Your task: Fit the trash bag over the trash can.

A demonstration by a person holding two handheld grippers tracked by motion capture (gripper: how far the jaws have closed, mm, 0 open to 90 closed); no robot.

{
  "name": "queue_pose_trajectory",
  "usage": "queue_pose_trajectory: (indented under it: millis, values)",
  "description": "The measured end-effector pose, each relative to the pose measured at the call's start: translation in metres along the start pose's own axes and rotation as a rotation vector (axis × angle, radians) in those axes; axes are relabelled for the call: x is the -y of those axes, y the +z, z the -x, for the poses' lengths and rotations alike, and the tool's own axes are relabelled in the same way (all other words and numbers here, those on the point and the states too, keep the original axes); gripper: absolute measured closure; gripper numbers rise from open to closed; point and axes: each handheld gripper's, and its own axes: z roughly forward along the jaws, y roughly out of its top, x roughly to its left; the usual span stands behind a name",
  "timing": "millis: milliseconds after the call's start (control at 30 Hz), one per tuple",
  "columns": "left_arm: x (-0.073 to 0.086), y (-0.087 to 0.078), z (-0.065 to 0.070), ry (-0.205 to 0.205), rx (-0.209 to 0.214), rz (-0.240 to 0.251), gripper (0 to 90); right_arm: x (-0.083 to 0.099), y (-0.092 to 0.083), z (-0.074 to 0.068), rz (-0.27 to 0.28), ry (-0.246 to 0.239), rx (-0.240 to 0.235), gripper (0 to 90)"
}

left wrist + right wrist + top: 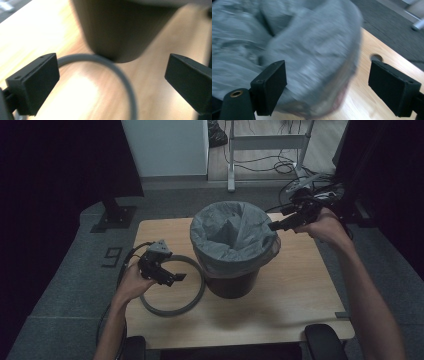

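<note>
Left hand-held gripper (175, 277), jaws apart, over smooth, seemingly plastic grey ring (192, 300)

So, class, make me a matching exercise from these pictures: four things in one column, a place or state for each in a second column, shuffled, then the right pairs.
Things:
1. grey ring
2. bin liner
3. left gripper
4. right gripper

Places or states:
A. folded over the rim of the dark bin
B. open beside the bin's rim, to its right in the high view
C. lying flat on the table beside the bin
D. open over the ring

Pairs: 1-C, 2-A, 3-D, 4-B
</note>
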Motion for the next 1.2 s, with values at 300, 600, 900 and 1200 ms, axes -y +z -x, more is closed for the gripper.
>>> queue_pose_trajectory:
  millis: [300,600,900,1200]
  values:
    - [0.045,0.029,-0.015,-0.159,-0.062,0.089,0.0,-0.043,0.033,-0.036,-0.032,-0.115,-0.064,14.6]
    - [0.053,0.042,-0.016,-0.167,-0.065,0.115,0.0,-0.072,0.106,-0.054,-0.159,-0.118,-0.072,18.8]
    - [0.064,0.034,-0.022,-0.18,-0.056,0.143,0.0,-0.058,0.185,-0.051,-0.283,-0.12,-0.017,12.8]
    - [0.069,0.03,-0.024,-0.18,-0.065,0.152,0.0,-0.068,0.157,-0.056,-0.251,-0.127,-0.047,14.0]
